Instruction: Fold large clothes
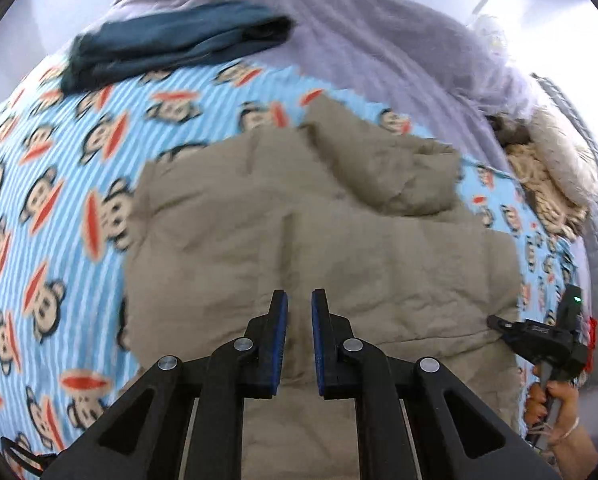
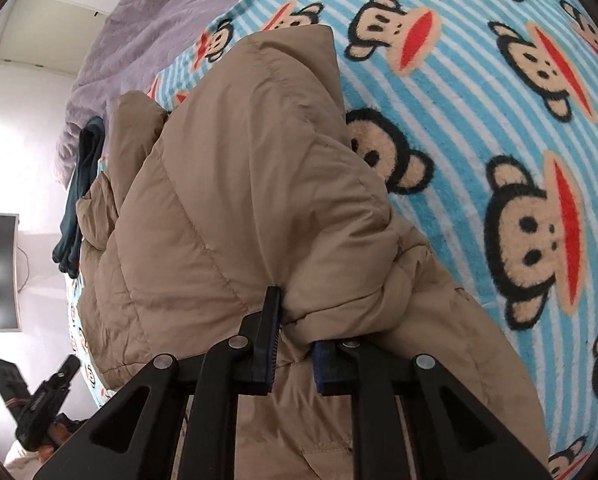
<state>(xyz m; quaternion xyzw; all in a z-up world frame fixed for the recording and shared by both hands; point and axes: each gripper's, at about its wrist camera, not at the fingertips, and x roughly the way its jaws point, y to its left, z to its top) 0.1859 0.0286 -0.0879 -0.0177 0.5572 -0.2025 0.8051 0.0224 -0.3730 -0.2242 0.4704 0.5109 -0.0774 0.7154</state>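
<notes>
Monkey-print blanket carries tan jacket, folded teal garment.

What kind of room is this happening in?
Most likely a bedroom: a tan puffy jacket lies on a bed covered by a monkey-print blanket, with a rumpled lilac duvet behind it.

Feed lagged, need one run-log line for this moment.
left hand-held gripper: open, empty, over tan jacket | right hand-held gripper: shut on jacket fold | monkey-print blanket beneath

Two close wrist views — shared tan jacket
</notes>
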